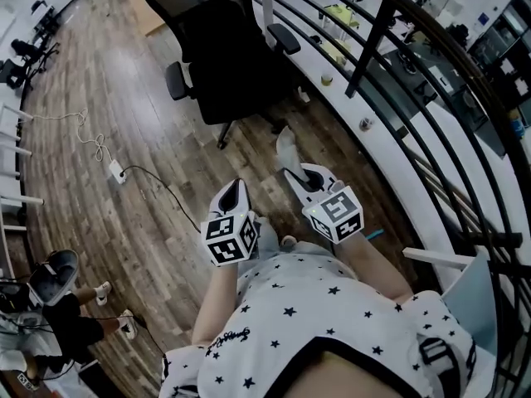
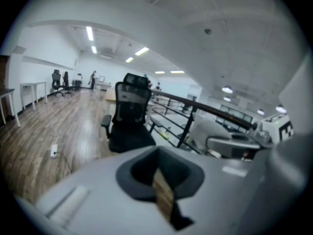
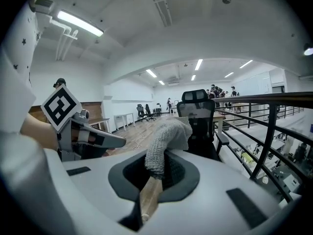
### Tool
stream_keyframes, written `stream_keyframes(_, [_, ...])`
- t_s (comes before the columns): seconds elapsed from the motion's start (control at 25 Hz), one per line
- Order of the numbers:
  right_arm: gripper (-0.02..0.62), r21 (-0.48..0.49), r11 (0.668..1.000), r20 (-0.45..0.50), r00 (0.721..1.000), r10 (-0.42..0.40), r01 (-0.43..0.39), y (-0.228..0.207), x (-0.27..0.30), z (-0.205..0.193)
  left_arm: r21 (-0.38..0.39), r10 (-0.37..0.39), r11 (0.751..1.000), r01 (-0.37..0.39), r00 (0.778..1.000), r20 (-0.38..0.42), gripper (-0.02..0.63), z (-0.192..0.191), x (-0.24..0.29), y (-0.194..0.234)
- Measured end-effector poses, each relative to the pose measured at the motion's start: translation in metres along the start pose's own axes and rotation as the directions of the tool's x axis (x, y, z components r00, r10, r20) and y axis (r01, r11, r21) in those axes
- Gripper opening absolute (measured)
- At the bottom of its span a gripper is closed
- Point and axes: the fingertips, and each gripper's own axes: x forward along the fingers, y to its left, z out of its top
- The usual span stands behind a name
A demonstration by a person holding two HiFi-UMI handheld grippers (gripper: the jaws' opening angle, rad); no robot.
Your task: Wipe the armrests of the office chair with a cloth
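The black office chair (image 1: 222, 56) stands ahead of me on the wood floor, its two armrests (image 1: 177, 81) (image 1: 284, 37) bare. It also shows in the left gripper view as the chair (image 2: 128, 119) and in the right gripper view as the chair (image 3: 201, 124), well beyond the jaws. My right gripper (image 1: 292, 175) is shut on a grey knitted cloth (image 1: 286, 144), which hangs up out of the jaws (image 3: 165, 137). The left gripper (image 1: 236, 191) is held beside it, shut and empty. Both are about a chair's length short of the chair.
A black metal railing (image 1: 375, 31) runs along the right, close to the chair's right armrest. A white power strip (image 1: 118, 171) and its cable lie on the floor to the left. A person (image 1: 58, 305) is at the lower left. Desks and chairs (image 2: 61, 82) stand far off.
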Motion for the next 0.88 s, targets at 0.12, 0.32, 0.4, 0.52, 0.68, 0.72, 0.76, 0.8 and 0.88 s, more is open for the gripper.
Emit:
stream_keyframes(0.12, [0.026,-0.008,1.0,-0.009,1.0,0.021,-0.022,0.003,0.007,0.004,-0.021,0.02,1.0,-0.02,1.0,0.004,0.005,0.004,-0.001,0.009])
stream_keyframes(0.32, [0.026,-0.011,0.999,-0.008,0.999,0.045,-0.045,0.006,0.022,0.009,-0.036,0.04,0.999,-0.039,0.999,0.008,0.005,0.007,0.003,0.024])
stream_keyframes(0.4, [0.026,-0.009,0.999,-0.011,0.999,0.044,-0.044,0.001,0.03,0.007,-0.042,0.046,0.998,-0.046,0.999,0.013,0.005,0.008,0.009,0.03])
stream_keyframes(0.52, [0.026,0.002,0.999,-0.019,0.999,0.043,-0.042,-0.006,0.043,0.006,-0.047,0.05,0.998,-0.049,0.999,0.016,0.005,0.014,0.021,0.041])
stream_keyframes(0.68, [0.026,-0.001,0.999,-0.028,0.999,0.045,-0.045,-0.014,0.065,0.013,-0.06,0.053,0.997,-0.052,0.998,0.017,0.005,0.026,0.039,0.058])
stream_keyframes(0.72, [0.026,-0.004,0.999,-0.029,0.998,0.047,-0.047,-0.017,0.071,0.014,-0.063,0.053,0.997,-0.052,0.998,0.018,0.005,0.027,0.044,0.061])
stream_keyframes(0.76, [0.026,-0.007,0.999,-0.029,0.998,0.049,-0.049,-0.02,0.077,0.015,-0.067,0.054,0.996,-0.053,0.998,0.017,0.005,0.028,0.049,0.065])
stream_keyframes(0.8, [0.026,-0.01,0.999,-0.029,0.998,0.051,-0.051,-0.023,0.083,0.017,-0.07,0.056,0.996,-0.055,0.998,0.015,0.005,0.029,0.054,0.069])
stream_keyframes(0.88, [0.026,-0.013,0.998,-0.03,0.998,0.055,-0.055,-0.027,0.097,0.022,-0.079,0.06,0.995,-0.059,0.998,0.01,0.005,0.033,0.064,0.079])
